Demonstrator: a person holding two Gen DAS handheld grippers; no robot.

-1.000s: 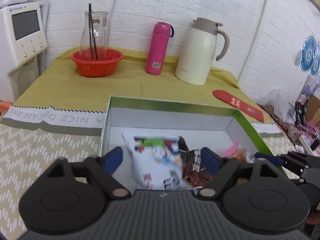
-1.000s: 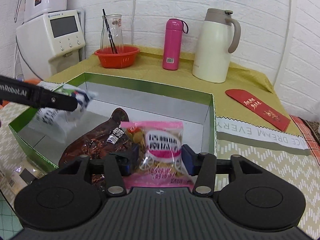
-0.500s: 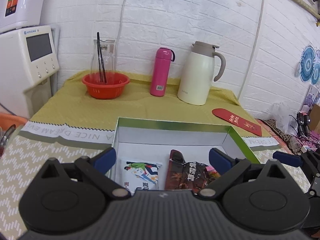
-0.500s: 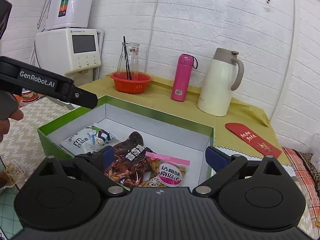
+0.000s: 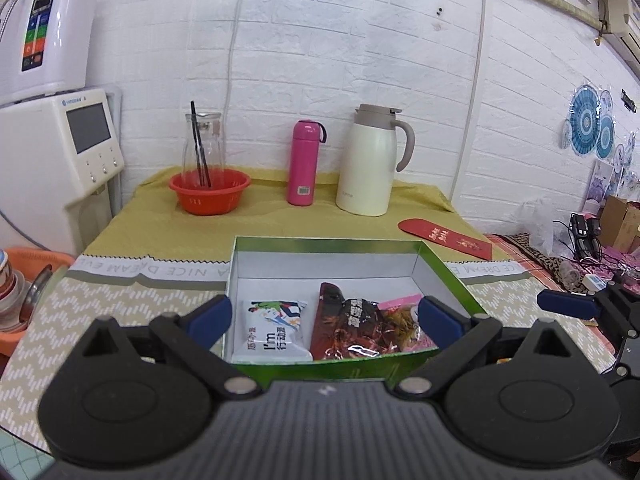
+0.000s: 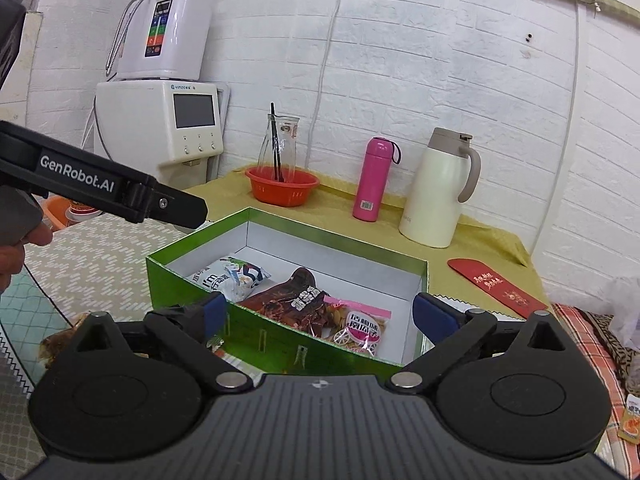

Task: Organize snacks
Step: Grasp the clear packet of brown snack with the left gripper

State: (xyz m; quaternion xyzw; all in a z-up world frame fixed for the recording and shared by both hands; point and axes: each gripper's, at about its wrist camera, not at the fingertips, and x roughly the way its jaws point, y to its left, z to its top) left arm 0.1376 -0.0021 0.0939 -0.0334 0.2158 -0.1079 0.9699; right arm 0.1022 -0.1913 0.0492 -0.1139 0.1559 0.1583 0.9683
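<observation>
A green box [image 5: 332, 243] with a white inside stands on the table; it also shows in the right wrist view [image 6: 192, 280]. Inside lie a white snack pack [image 5: 274, 332] [image 6: 228, 278], a dark red pack [image 5: 346, 330] [image 6: 288, 300] and a pink pack [image 5: 402, 316] [image 6: 358, 326]. My left gripper [image 5: 322, 316] is open and empty, held back above the box's near wall. My right gripper [image 6: 320, 312] is open and empty, above the box's near right side. The left gripper's body [image 6: 100, 188] shows at the left of the right wrist view.
At the back stand a red bowl with a glass carafe [image 5: 209, 196], a pink bottle [image 5: 304, 174] and a cream thermos jug [image 5: 374, 160]. A red envelope [image 5: 444, 237] lies at the right. A white appliance [image 5: 56, 152] stands at the left. A loose snack [image 6: 56, 344] lies by the box.
Both grippers let go of their packs, opened, and pulled back and up from the box. The white and pink packs now lie inside.
</observation>
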